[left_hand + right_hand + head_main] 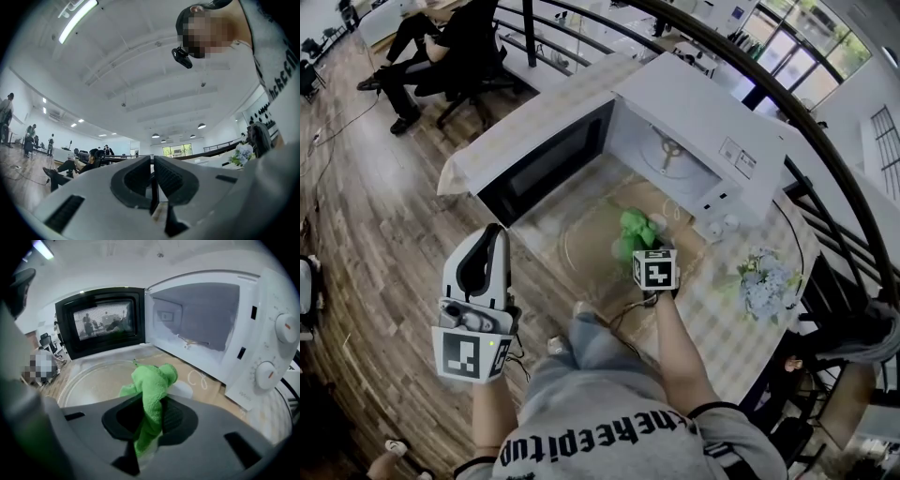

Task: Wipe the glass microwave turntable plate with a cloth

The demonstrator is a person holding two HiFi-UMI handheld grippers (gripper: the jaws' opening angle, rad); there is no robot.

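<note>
The round glass turntable plate (586, 246) lies on the table in front of the open microwave (703, 122). My right gripper (641, 246) hangs over the plate's right part, shut on a bunched green cloth (636, 228). In the right gripper view the cloth (152, 385) stands up from between the jaws of that gripper (151, 414), with the plate (89, 383) beneath and ahead. My left gripper (493, 236) is held left of the table over the floor, away from the plate. The left gripper view shows this gripper (153, 177) aimed at the ceiling, jaws together and empty.
The microwave door (546, 161) stands swung open to the left, behind the plate. A bunch of pale flowers (764, 281) sits on the table's right side. Seated people (441, 42) are far off at the back left. A dark railing (825, 159) curves behind the table.
</note>
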